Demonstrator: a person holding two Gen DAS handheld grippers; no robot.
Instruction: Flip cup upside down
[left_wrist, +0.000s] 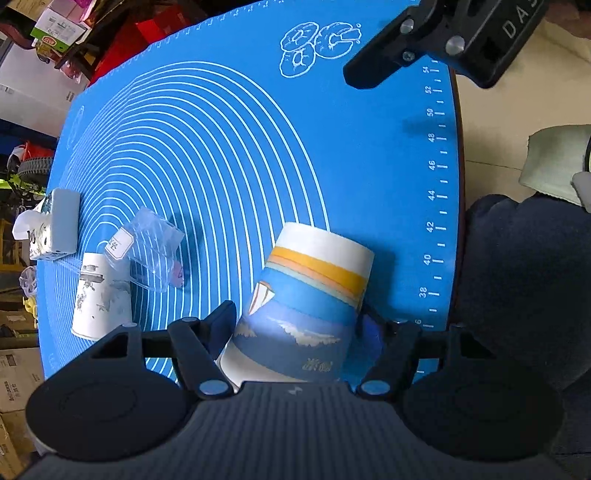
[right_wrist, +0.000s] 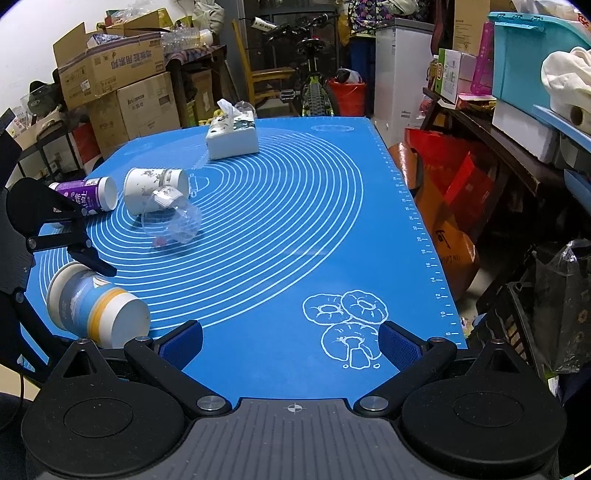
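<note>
My left gripper (left_wrist: 295, 317) has its two black fingers around the blue, white and orange-striped paper cup (left_wrist: 310, 295), one finger on each side of the wall near the wide rim end. They look closed onto it, though the far finger is partly hidden behind the cup. The cup lies tilted on its side near the edge of the blue silicone baking mat (left_wrist: 369, 155), its closed base pointing away from me. In the right wrist view the same cup (right_wrist: 96, 306) sits at the left edge of the mat, base towards that camera, with my left finger reaching over it.

I judge it light and thin-walled: it will crush or go oval if I squeeze hard, and the printed surface may be a little slick. The rolled rim is the stiffest part, so holding just below it seems best, with a gentle squeeze.

My right gripper (right_wrist: 290, 345) hangs over bare mat with its blue-padded fingers (right_wrist: 181, 345) spread wide, holding nothing.

Further off lie a grey-printed white paper cup (right_wrist: 147, 184) on its side, a clear plastic cup (right_wrist: 173, 218), a purple bottle (right_wrist: 86, 194) and a white tissue box (right_wrist: 232, 136).
</note>
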